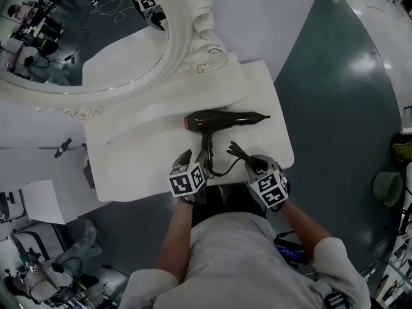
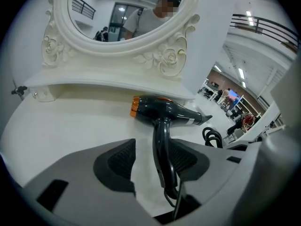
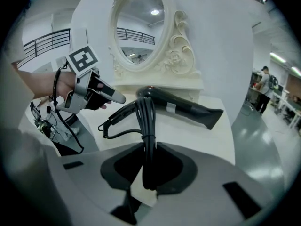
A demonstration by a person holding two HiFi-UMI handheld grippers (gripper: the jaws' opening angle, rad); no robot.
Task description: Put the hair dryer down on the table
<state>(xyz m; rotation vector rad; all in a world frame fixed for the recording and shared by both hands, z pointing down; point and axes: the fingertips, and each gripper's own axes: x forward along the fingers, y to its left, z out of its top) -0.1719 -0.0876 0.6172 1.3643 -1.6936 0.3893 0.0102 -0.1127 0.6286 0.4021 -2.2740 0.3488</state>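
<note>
Right gripper (image 3: 149, 173): clamped on the bundled cord (image 3: 146, 126), pads pressing both sides.
Left gripper (image 2: 153, 163): jaws apart, gripping nothing; the dryer's handle runs between them, nearer the right jaw.
Dryer (image 2: 164, 109): lying on the desk (image 2: 70, 126) just ahead of both grippers.
Mirror (image 2: 127, 13): beyond the dryer, upright.

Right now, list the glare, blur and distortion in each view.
Head view: bright glare on the floor, fisheye curves the table. Left gripper view: dark vignetted corners, mirror holds a mosaic patch. Right gripper view: hair dryer sharp, edges bowed.
</note>
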